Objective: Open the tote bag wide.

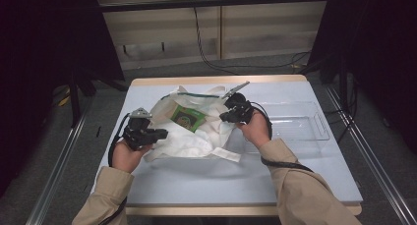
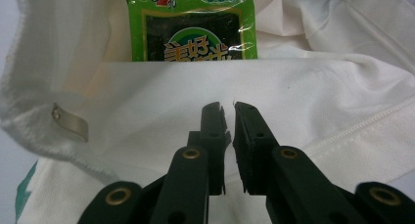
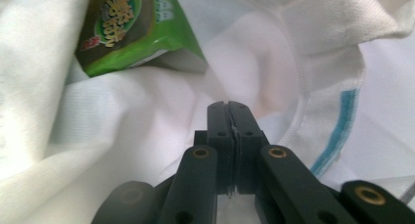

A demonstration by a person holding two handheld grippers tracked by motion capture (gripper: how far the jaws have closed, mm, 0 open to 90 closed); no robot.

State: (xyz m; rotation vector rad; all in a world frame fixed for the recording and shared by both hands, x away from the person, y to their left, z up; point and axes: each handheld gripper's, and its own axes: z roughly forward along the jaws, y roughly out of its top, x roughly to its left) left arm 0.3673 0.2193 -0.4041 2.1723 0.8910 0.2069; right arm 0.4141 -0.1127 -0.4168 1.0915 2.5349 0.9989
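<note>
A green, flat rectangular snack packet (image 1: 187, 118) lies inside the mouth of a white cloth bag (image 1: 196, 136) on the pale blue counter (image 1: 221, 176), its long axis slanting toward the bag's far-left edge. The left hand-held gripper (image 2: 229, 111), jaws barely parted, holds nothing at the bag's near-left rim. The right hand-held gripper (image 3: 229, 114) pinches the bag's right rim.

The crumpled white cloth bag (image 1: 196, 131) with its green snack packet (image 1: 187, 118) crowds the surface (image 1: 206, 178) centre; a clear plastic tray (image 1: 295, 122) blocks the right; the near strip lies open.
</note>
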